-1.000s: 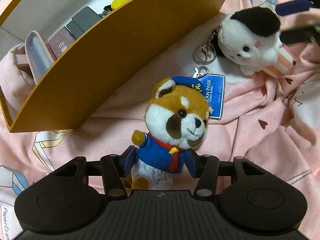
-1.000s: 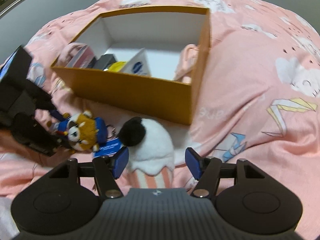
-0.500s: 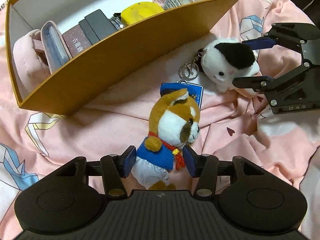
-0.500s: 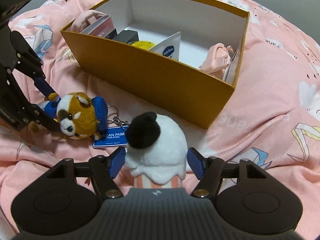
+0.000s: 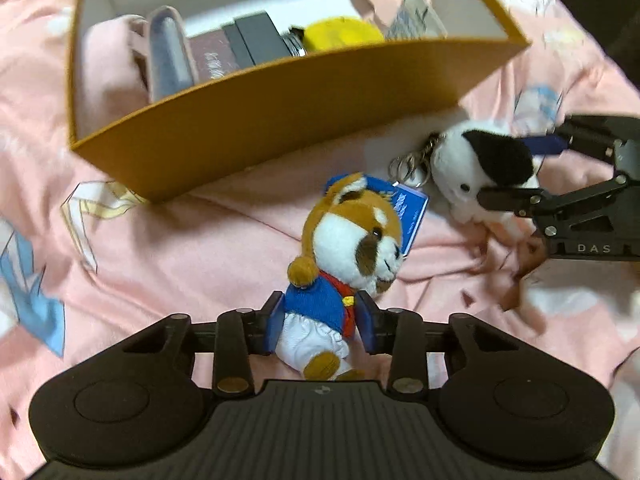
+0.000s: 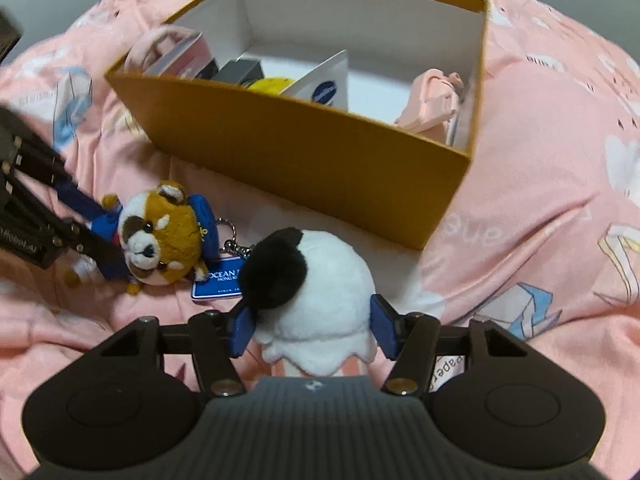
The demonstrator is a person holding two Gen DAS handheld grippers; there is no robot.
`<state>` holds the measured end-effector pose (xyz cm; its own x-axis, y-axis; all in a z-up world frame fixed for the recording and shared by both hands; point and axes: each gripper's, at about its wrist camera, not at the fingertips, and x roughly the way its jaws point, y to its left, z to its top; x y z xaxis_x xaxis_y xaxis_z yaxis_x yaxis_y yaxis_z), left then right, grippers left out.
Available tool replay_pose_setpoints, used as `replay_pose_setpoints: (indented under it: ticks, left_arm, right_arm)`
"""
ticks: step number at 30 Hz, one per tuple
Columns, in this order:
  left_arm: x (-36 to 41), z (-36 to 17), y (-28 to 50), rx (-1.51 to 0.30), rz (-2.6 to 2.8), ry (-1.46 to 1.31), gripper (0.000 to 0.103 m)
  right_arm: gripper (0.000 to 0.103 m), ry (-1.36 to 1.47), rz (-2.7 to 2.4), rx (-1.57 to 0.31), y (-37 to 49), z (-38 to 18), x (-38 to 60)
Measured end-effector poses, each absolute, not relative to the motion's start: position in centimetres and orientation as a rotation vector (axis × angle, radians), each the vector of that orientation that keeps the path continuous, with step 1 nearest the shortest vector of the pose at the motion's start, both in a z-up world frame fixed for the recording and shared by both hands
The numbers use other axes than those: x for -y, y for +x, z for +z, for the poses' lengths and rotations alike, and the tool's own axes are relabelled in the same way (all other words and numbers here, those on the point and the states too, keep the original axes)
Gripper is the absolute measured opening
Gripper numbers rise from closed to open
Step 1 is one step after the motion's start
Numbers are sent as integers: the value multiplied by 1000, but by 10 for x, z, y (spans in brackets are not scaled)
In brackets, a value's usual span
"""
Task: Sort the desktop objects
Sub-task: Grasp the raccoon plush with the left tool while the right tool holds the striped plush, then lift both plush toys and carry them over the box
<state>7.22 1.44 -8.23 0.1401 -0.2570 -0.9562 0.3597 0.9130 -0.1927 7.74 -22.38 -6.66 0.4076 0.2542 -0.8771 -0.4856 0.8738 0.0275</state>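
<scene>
Two plush keychains lie on my pink bedsheet [image 6: 540, 208] beside one orange cardboard box [image 6: 304, 160]: my left hand-held gripper [image 5: 320, 326] closing on the brown-and-white sailor-suited dog [image 5: 344, 248], my right hand-held gripper [image 6: 310, 328] closing around the white black-eared plush [image 6: 316, 296].

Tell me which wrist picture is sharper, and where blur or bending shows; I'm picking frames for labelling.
Right wrist view is sharper: the tag lettering reads. Left wrist view has motion smear, worst on the box contents and the bedspread edges. Both bow the box's straight walls, fisheye style.
</scene>
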Motion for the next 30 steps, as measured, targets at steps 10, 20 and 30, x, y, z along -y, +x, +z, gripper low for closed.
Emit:
replay_pose_setpoints:
  ticks: [10,20,30]
  left_arm:
    - [-27,-40,50,-1234,-385,-131,39]
    - [-37,30,55,-1010,-370,-249,16]
    - [-38,9,62,-1082,-335,-192,15]
  right_arm:
    - [56,72,533,-1066,76,-29,250]
    - [56,203,608,-873,82,50,254]
    - [57,172,620,-918,90,38,246]
